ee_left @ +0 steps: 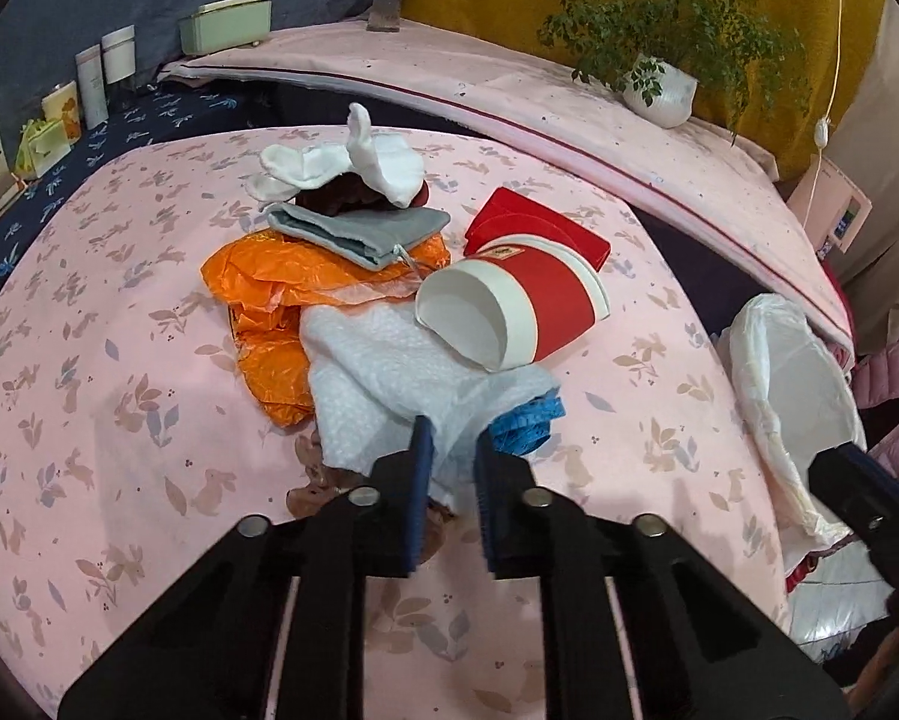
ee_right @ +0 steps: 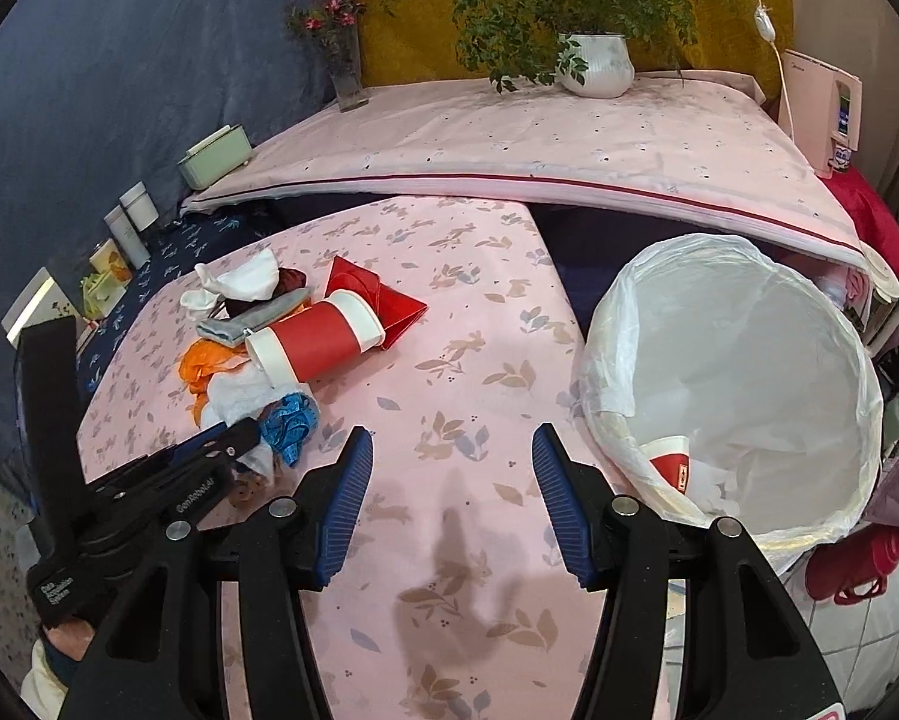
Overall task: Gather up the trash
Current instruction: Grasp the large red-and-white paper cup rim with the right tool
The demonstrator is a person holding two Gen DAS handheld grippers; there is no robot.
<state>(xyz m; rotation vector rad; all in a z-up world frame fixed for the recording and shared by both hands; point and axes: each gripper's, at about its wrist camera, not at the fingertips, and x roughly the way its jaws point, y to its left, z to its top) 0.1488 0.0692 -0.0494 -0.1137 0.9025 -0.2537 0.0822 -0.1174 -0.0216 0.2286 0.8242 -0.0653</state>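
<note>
A pile of trash lies on the pink floral table [ee_left: 119, 360]: a red and white paper cup [ee_left: 509, 312] on its side, a white foam sheet [ee_left: 389, 378], an orange plastic bag [ee_left: 269, 300], a blue crumpled piece [ee_left: 527, 426], a red folded paper [ee_left: 533, 228], a grey pouch [ee_left: 359, 234] and white cloths [ee_left: 353, 162]. My left gripper [ee_left: 452, 444] is shut on the near corner of the white foam sheet. My right gripper [ee_right: 452, 450] is open and empty above the table, between the pile [ee_right: 287, 360] and the bin [ee_right: 737, 384].
A white-lined trash bin stands off the table's right edge with a red and white cup [ee_right: 671, 462] inside. A raised pink shelf [ee_right: 509, 144] at the back carries a potted plant [ee_right: 593, 60] and a vase [ee_right: 344, 72]. Bottles and boxes [ee_left: 95, 84] line the left.
</note>
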